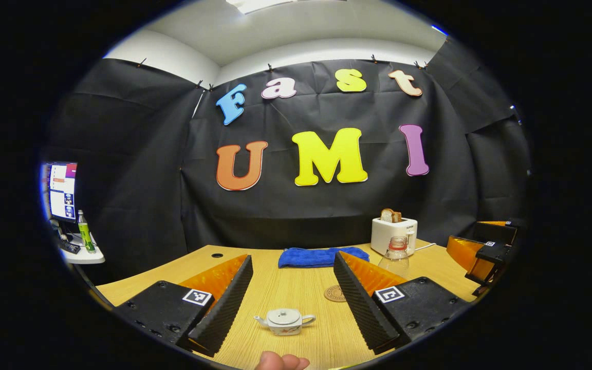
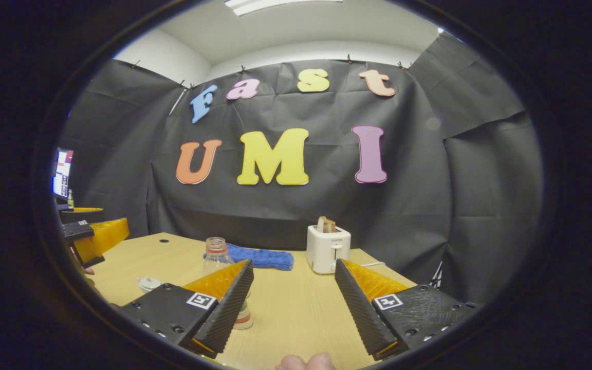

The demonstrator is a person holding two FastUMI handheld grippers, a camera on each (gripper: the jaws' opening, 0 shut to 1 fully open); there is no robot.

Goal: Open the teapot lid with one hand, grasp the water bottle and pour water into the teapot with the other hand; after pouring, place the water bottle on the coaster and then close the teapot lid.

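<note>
White teapot (image 1: 284,321) lies crosswise, spout left, handle right.

We see the booth evenly lit from a ceiling panel (image 1: 260,4) overhead, which burns out to white in both views. The wooden counter (image 1: 296,293) shows bright and warm, with only faint, soft shadows. Fisheye distortion bows its edge and the wall's folds, more strongly toward the rim. A monitor (image 1: 62,190) glares, overexposed. We find the centre sharp and the margins softer, darker.
</note>
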